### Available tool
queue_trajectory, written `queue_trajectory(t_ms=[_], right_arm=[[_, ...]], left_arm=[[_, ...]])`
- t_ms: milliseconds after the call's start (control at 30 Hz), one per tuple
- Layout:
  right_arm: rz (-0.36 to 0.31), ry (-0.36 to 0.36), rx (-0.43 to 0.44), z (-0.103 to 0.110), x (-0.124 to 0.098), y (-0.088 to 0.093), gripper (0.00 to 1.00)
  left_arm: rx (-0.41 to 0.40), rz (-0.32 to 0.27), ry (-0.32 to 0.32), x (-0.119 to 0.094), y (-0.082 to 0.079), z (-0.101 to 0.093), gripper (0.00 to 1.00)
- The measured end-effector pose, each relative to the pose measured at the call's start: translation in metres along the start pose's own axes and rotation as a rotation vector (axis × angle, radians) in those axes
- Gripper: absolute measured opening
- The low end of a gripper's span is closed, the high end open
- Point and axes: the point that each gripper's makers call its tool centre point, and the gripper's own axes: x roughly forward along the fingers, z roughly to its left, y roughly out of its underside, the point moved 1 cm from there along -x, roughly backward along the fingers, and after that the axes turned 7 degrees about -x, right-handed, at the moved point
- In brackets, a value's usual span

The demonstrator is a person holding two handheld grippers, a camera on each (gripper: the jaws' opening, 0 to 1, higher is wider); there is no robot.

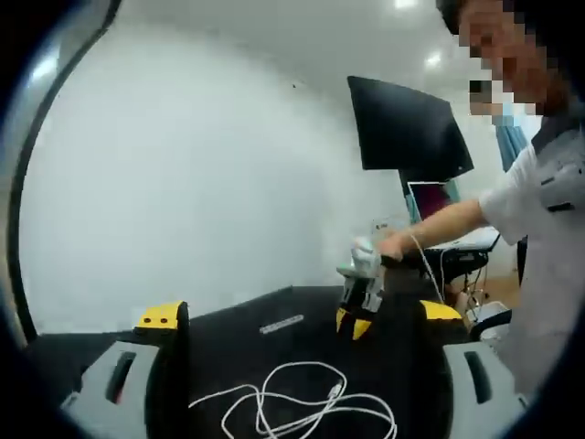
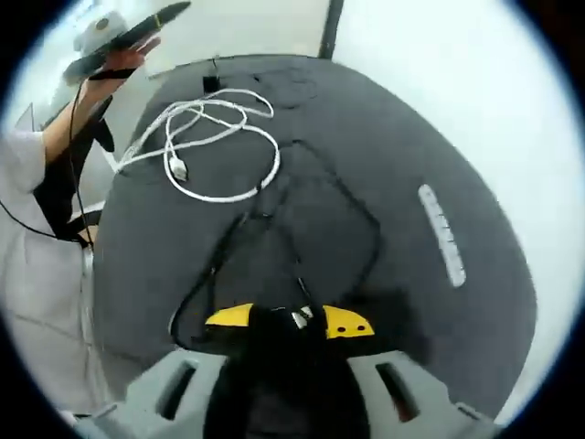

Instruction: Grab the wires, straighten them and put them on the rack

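A white wire (image 1: 302, 402) lies in loose loops on the black table (image 1: 228, 338), just ahead of my left gripper (image 1: 301, 314), whose yellow-tipped jaws stand wide apart with nothing between them. The same white wire (image 2: 210, 137) lies at the far side in the right gripper view. My right gripper (image 2: 288, 320) is shut on a black wire (image 2: 212, 265) near its silver plug, and the rest of that wire curls in a loop on the table (image 2: 457, 146). The right gripper (image 1: 354, 322) rests low on the table, held by a person's hand. The left gripper (image 2: 155, 20) hovers above the white wire.
A small silver strip (image 2: 441, 233) lies flat on the table; the same silver strip (image 1: 281, 323) sits beyond the white wire. A person in a white shirt (image 1: 548, 229) stands at the table's edge. A dark monitor (image 1: 407, 128) hangs on the white wall.
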Motion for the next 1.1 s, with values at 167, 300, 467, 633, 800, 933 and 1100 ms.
queue_trajectory(t_ms=[167,300,467,633,800,933,1100], right_arm=[[0.014,0.054,-0.018,-0.029,-0.058,0.001,0.01],[-0.004,0.162,0.009,-0.043,-0.123,0.004,0.01],[-0.094,0.341,0.006,-0.078,-0.213,-0.016,0.01],[-0.209,0.716,-0.019,-0.129,-0.326,-0.039,0.01],[-0.344,0.934,-0.008,-0.142,-0.406,-0.064,0.01],[-0.481,0.984,0.022,-0.142,-0.438,-0.086,0.01],[-0.468,0.902,0.024,-0.138,-0.406,-0.092,0.01]], left_arm=[[-0.108,0.04,-0.034,-0.022,0.038,0.028,0.89],[-0.138,0.035,-0.032,-0.019,0.04,0.03,0.87],[-0.145,0.032,-0.028,-0.007,0.042,0.024,0.84],[-0.083,0.049,-0.025,-0.009,0.048,0.017,0.84],[-0.202,0.217,-0.063,-0.017,0.088,0.023,0.57],[-0.219,0.344,-0.059,0.0,0.118,0.007,0.42],[-0.139,0.414,-0.031,0.047,0.14,-0.014,0.35]])
